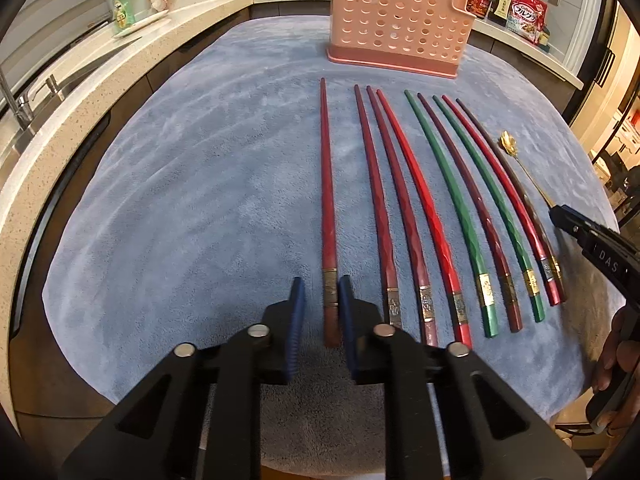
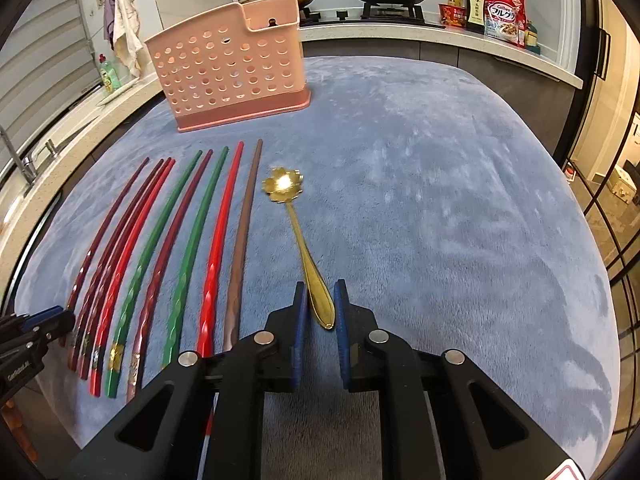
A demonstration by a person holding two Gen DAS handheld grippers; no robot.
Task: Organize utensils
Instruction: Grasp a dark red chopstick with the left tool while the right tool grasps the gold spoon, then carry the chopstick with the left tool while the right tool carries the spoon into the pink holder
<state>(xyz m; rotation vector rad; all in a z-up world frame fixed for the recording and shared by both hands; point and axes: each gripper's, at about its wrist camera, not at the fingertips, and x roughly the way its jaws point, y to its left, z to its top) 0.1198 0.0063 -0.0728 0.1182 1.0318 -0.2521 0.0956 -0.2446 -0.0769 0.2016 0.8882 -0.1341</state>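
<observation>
Chopsticks [image 1: 440, 216] lie fanned in a row on the blue cloth [image 1: 200, 208] that covers the tabletop, tips toward the far edge where the pink holder [image 1: 396, 20] stands. Through my left wrist camera, my left claw [image 1: 321, 304] is apart, its blue pads either side of the banded butt of the leftmost dark red chopstick [image 1: 326, 200], which lies a little apart from the others. That gap is why I start there, I judge: the pads can drop beside it without nudging a neighbour. They are not yet pressing it, as far as I can see. My right claw [image 1: 560, 214] shows at the right edge of this view, near the gold spoon [image 1: 510, 144].

Through my right wrist camera, my right claw [image 2: 321, 304] is likewise apart and brackets the wide handle end of the gold spoon [image 2: 306, 248], whose flower bowl points toward the far edge. The chopsticks [image 2: 180, 248] lie just to its left, and the pink holder [image 2: 232, 72] waits near the far left corner, perforated side facing me. The holder's open top is where everything should end up, I reckon.
</observation>
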